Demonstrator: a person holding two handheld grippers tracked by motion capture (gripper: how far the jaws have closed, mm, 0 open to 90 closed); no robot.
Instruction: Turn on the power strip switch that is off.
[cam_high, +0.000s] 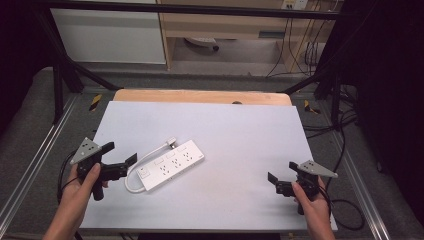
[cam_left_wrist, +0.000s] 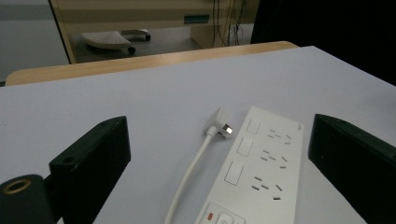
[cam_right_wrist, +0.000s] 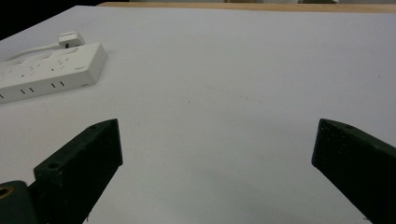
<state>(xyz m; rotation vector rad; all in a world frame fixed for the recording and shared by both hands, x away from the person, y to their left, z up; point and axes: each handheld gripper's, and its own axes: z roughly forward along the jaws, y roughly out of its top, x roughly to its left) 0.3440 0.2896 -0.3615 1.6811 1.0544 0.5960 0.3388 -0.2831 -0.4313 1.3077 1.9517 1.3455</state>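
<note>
A white power strip lies flat on the counter, left of centre in the high view, its long axis running from lower left to upper right. Its upper face carries rows of sockets, and a switch with a small red mark sits at its lower-left end. A white cable leaves that end, loops round to the left, and runs alongside the strip to a white plug lying on the counter just beside the strip's upper edge.

In the left gripper view the strip occupies the lower centre-right of the frame, with the plug at centre and the cable descending from it to the bottom edge.

The left gripper, held in a hand at the lower left of the high view, has its jaws spread wide, close to the cable loop and touching nothing. The right gripper, held in a hand at the lower right, is likewise spread and empty, well apart from the strip. In the right gripper view the strip appears at the upper left beyond bare counter surface.
</note>
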